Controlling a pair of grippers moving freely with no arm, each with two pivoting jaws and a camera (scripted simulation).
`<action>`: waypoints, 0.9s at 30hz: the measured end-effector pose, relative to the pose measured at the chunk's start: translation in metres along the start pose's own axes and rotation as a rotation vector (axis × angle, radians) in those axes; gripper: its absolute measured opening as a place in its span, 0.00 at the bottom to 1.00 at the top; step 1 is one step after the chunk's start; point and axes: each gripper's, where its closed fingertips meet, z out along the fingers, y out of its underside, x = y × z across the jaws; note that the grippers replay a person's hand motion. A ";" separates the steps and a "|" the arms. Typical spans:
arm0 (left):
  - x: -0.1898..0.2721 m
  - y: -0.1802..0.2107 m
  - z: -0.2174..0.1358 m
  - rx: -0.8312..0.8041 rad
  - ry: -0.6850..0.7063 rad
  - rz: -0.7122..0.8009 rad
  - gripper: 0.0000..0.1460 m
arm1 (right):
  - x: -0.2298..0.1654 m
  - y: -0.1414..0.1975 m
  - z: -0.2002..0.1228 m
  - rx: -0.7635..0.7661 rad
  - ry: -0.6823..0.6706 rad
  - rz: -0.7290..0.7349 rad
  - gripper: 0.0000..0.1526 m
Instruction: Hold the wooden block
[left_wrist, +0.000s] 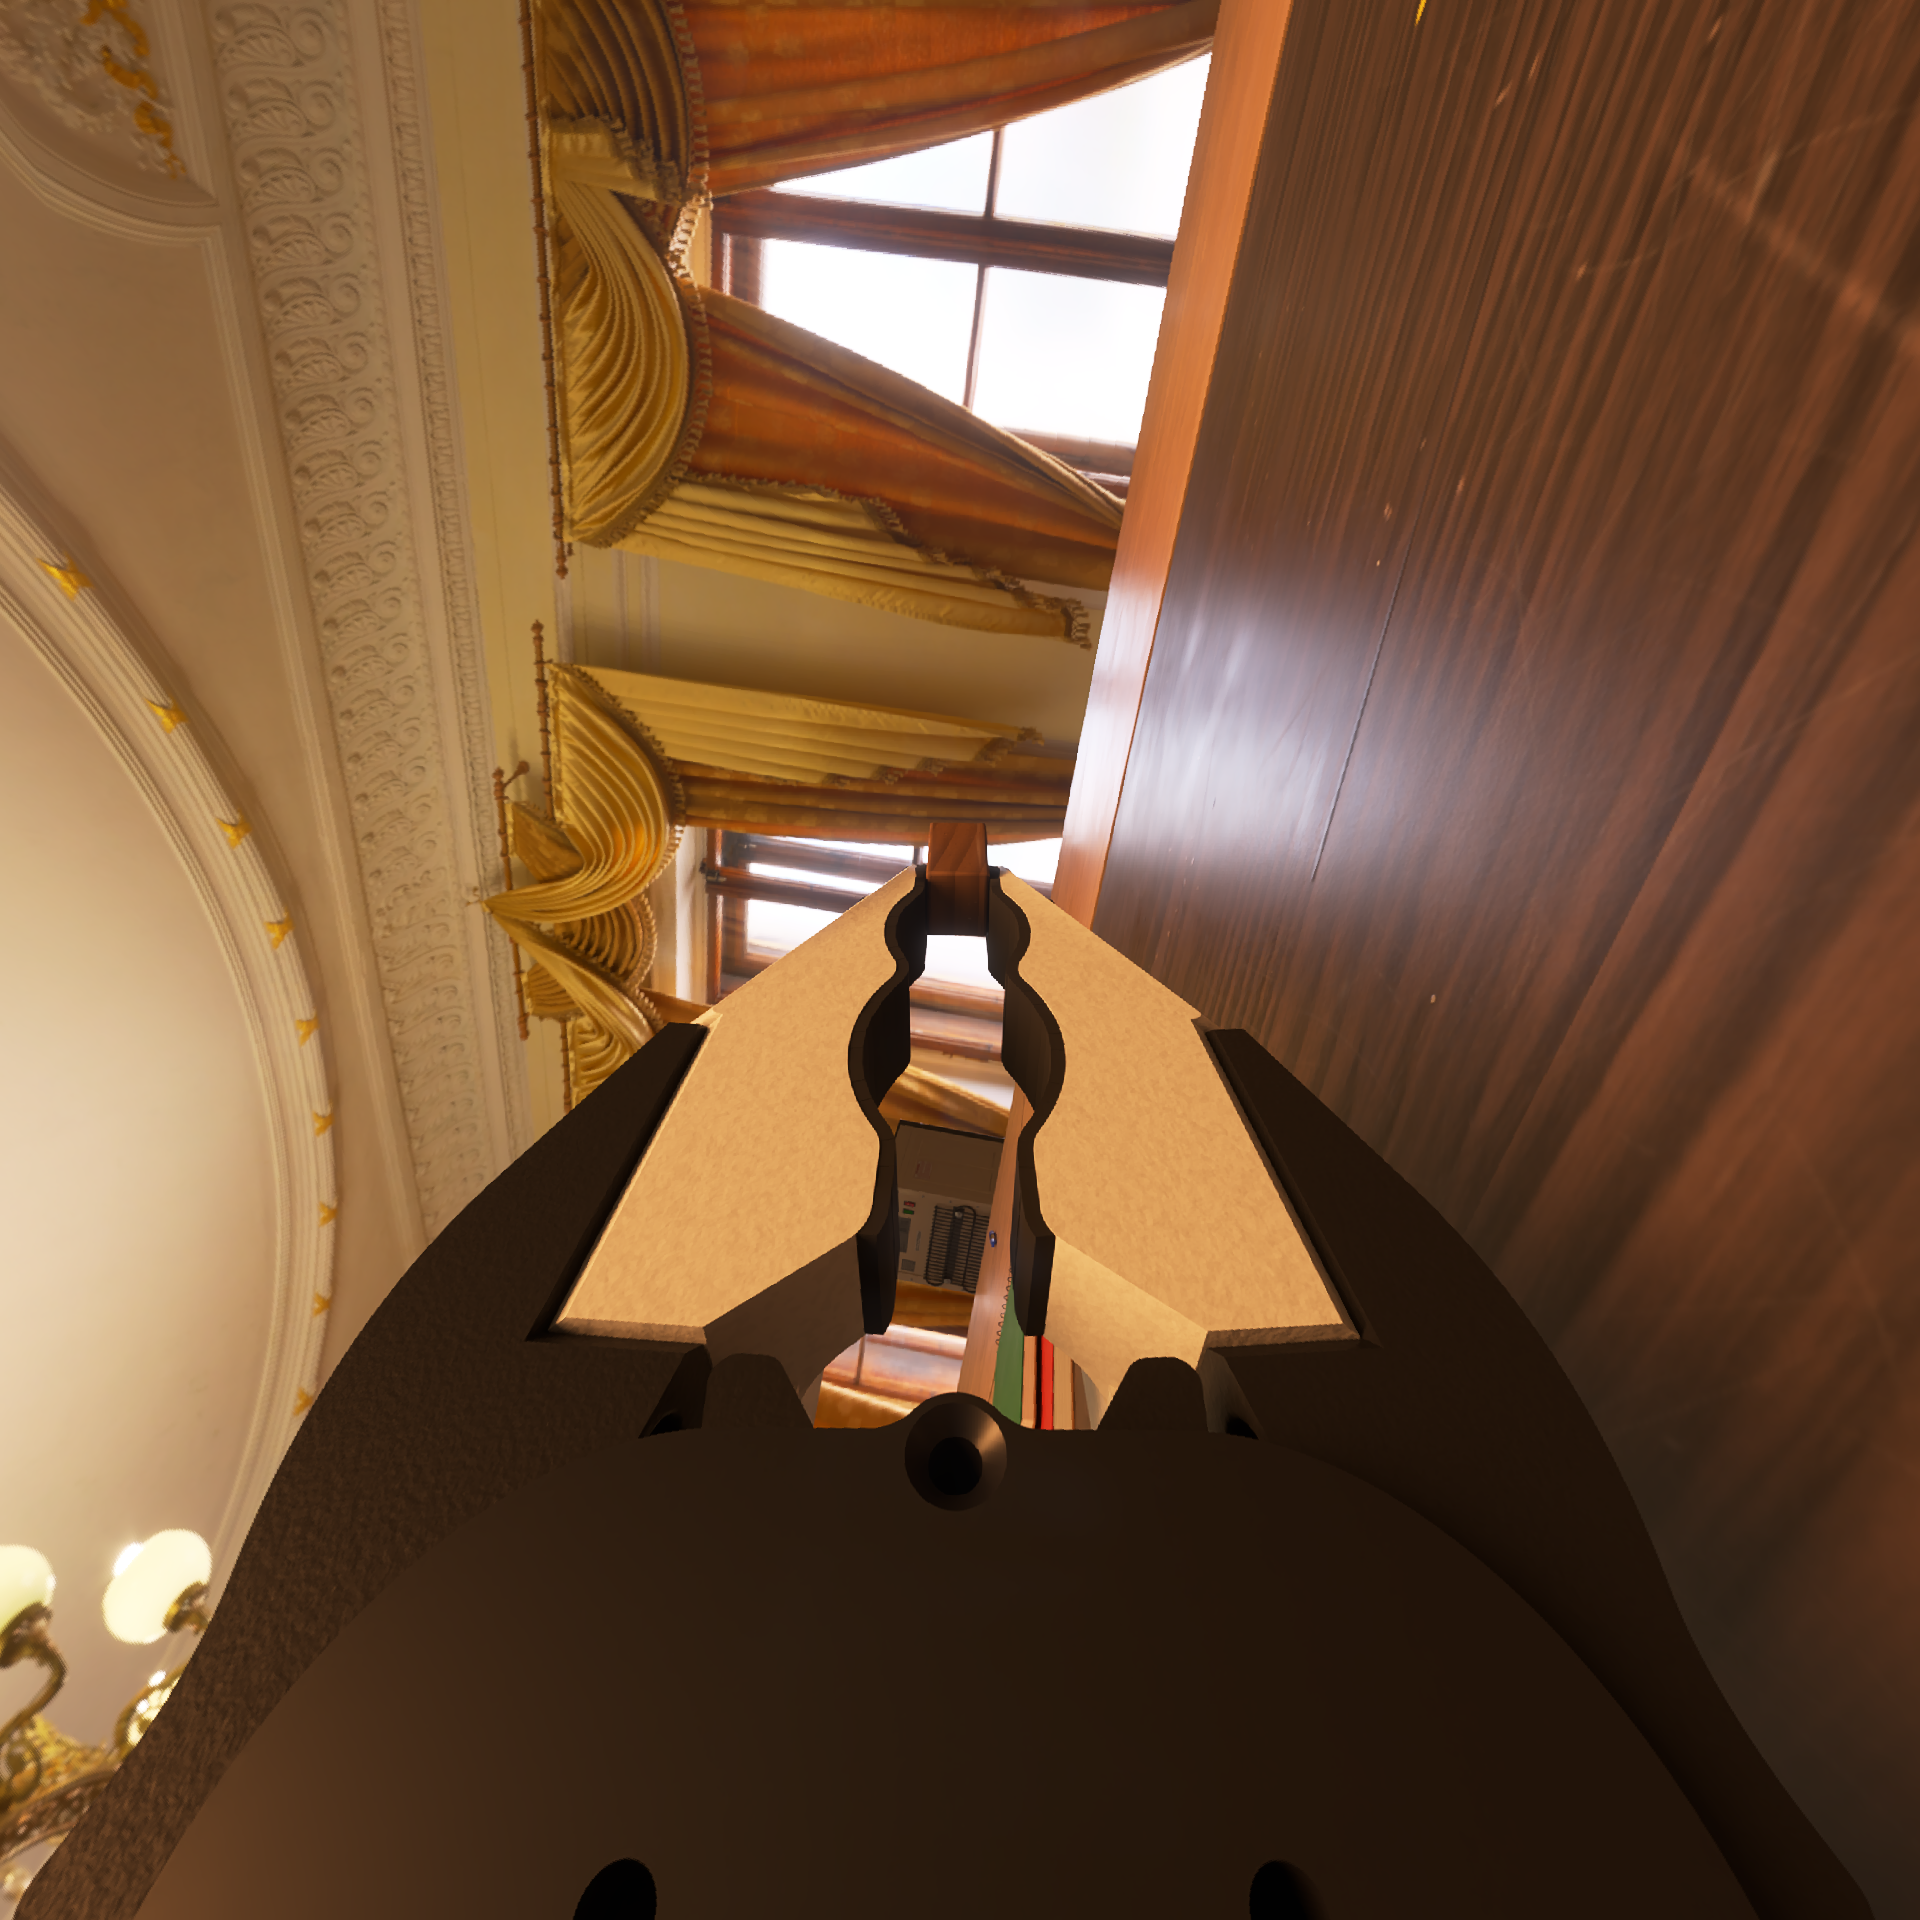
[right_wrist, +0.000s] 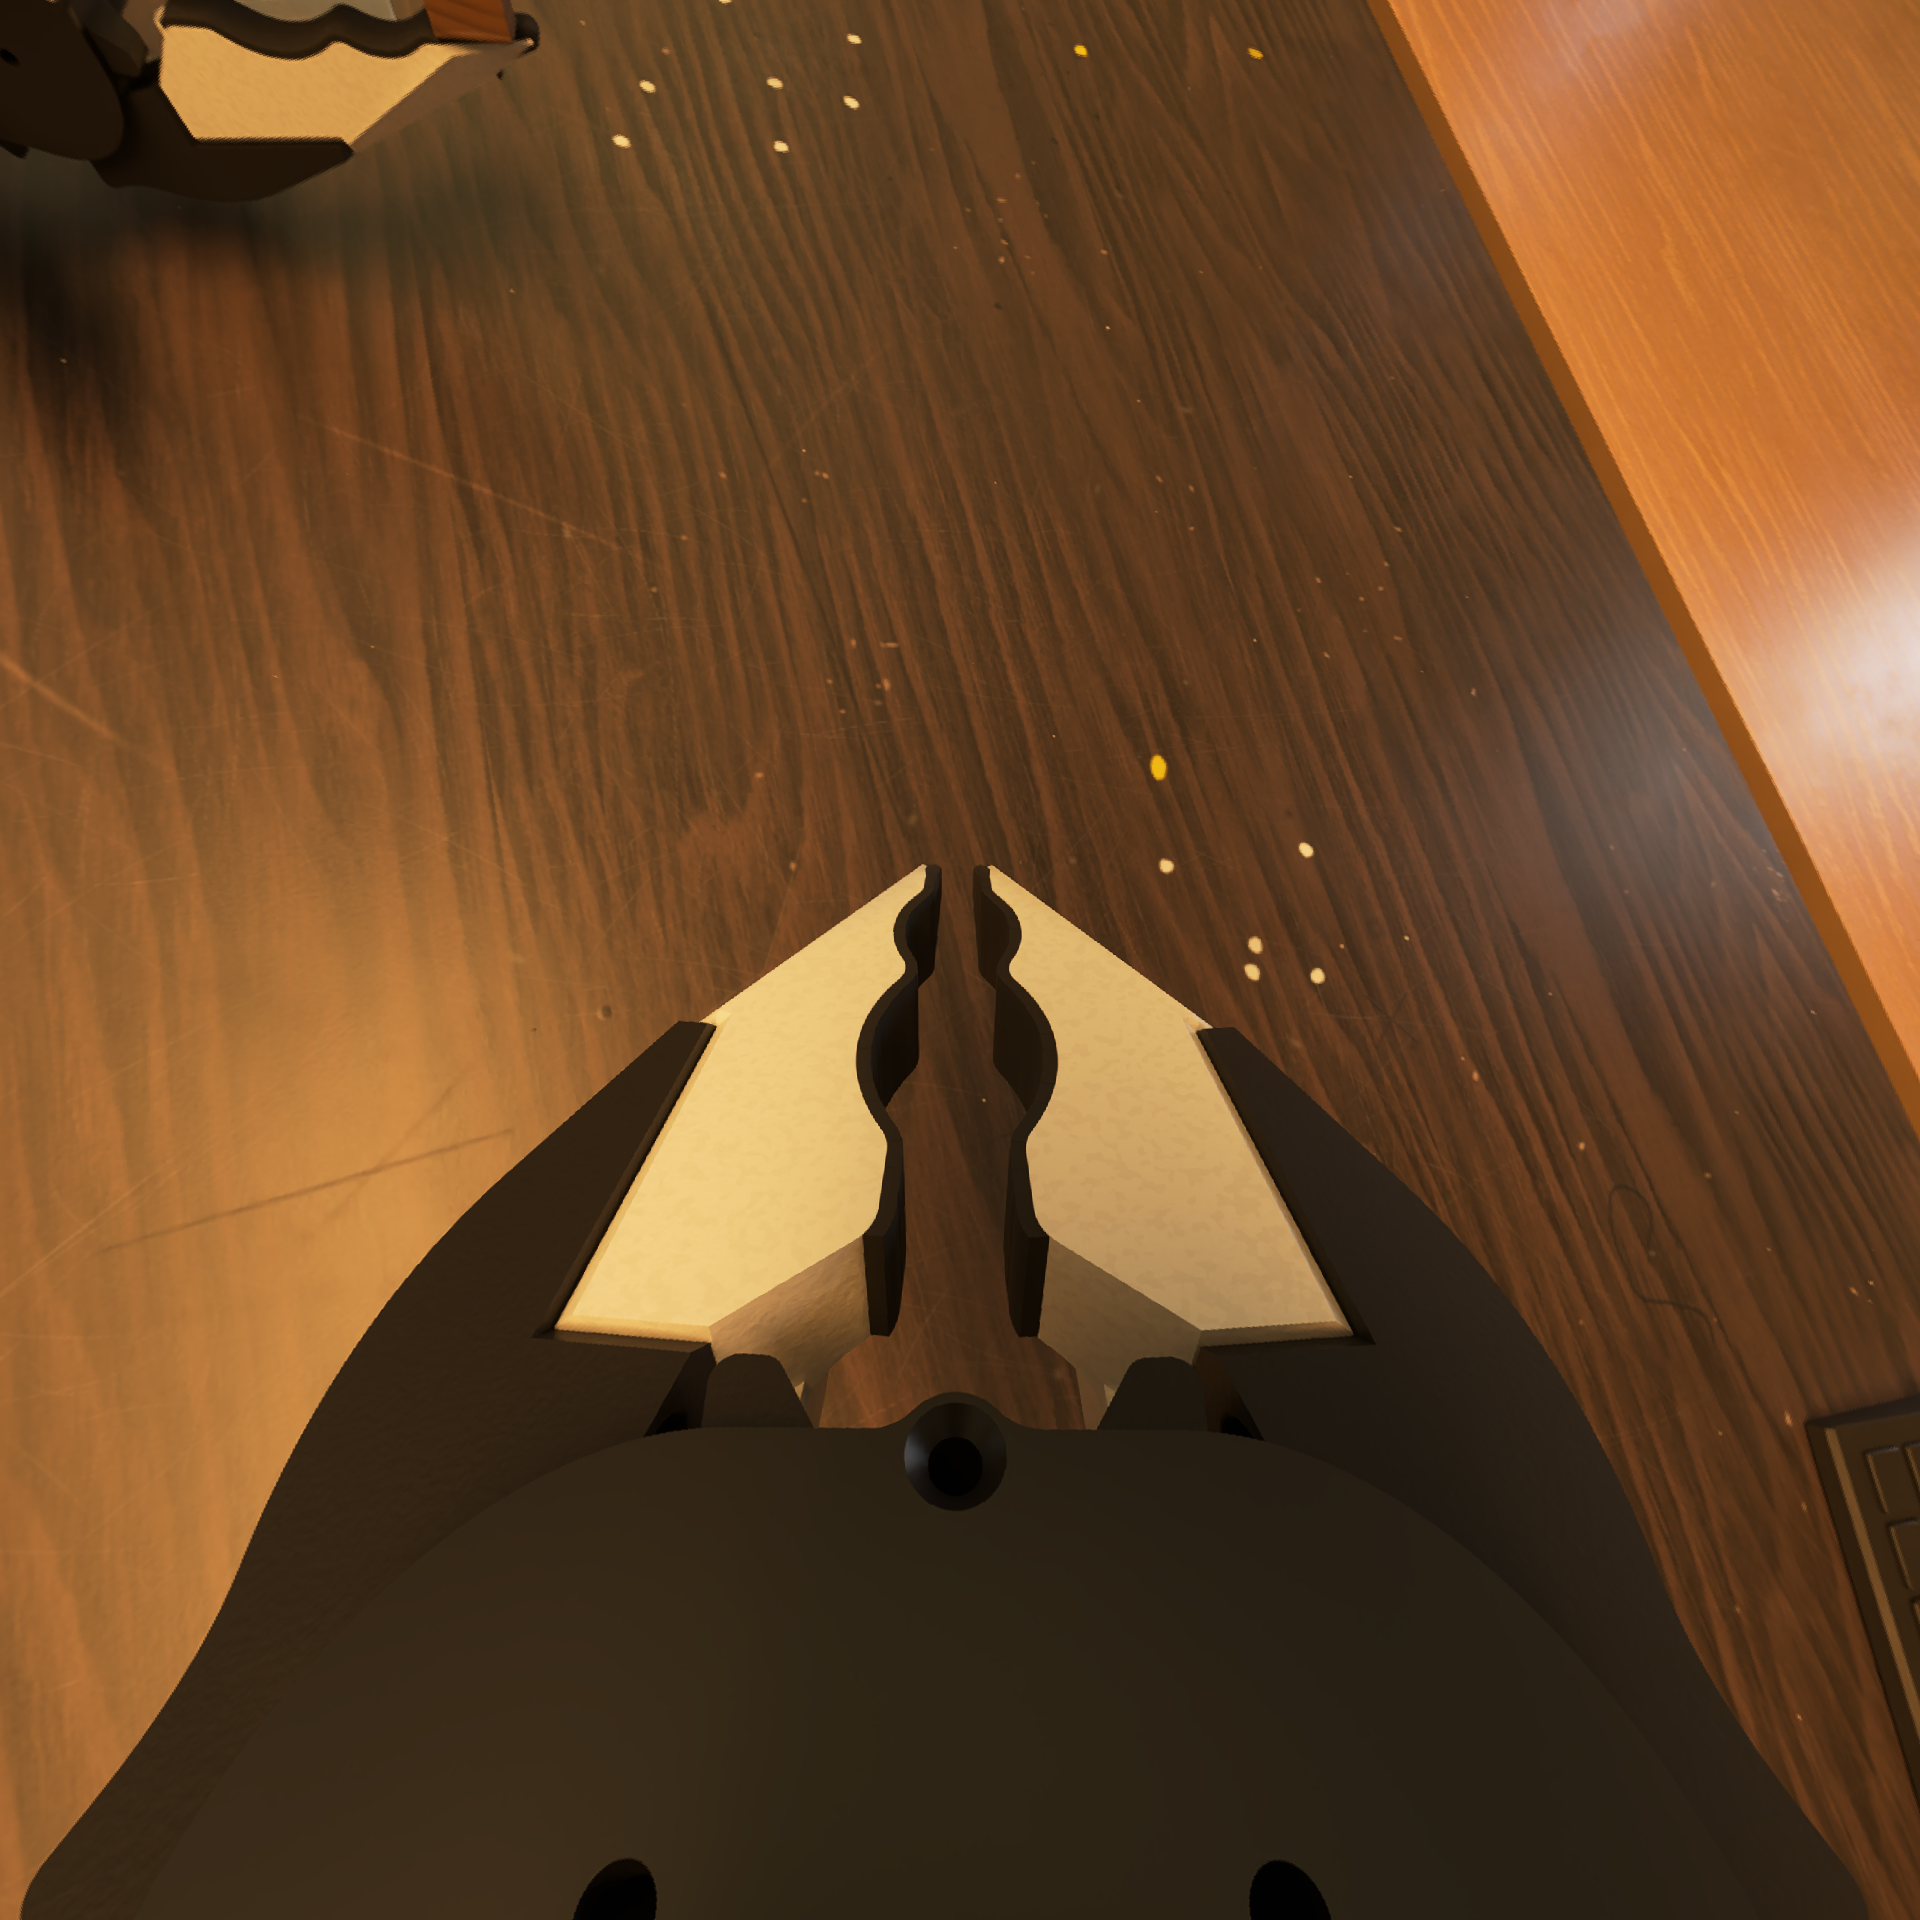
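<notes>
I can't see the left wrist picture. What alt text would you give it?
The left gripper pinches a small wooden block between its fingertips, lifted clear of the dark wooden table that runs down the right side of the rolled view. Behind are draped gold curtains, bright windows and an ornate ceiling.
</notes>
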 end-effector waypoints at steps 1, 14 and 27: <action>-0.001 0.001 0.000 -0.002 -0.004 0.001 0.07 | 0.001 0.000 -0.001 -0.002 0.007 -0.001 0.04; -0.001 0.002 0.000 -0.004 -0.008 -0.006 0.07 | 0.032 0.021 -0.037 -0.023 0.170 0.058 0.08; 0.000 0.002 0.000 -0.002 -0.003 -0.012 0.07 | 0.046 0.034 -0.054 -0.048 0.254 0.088 0.08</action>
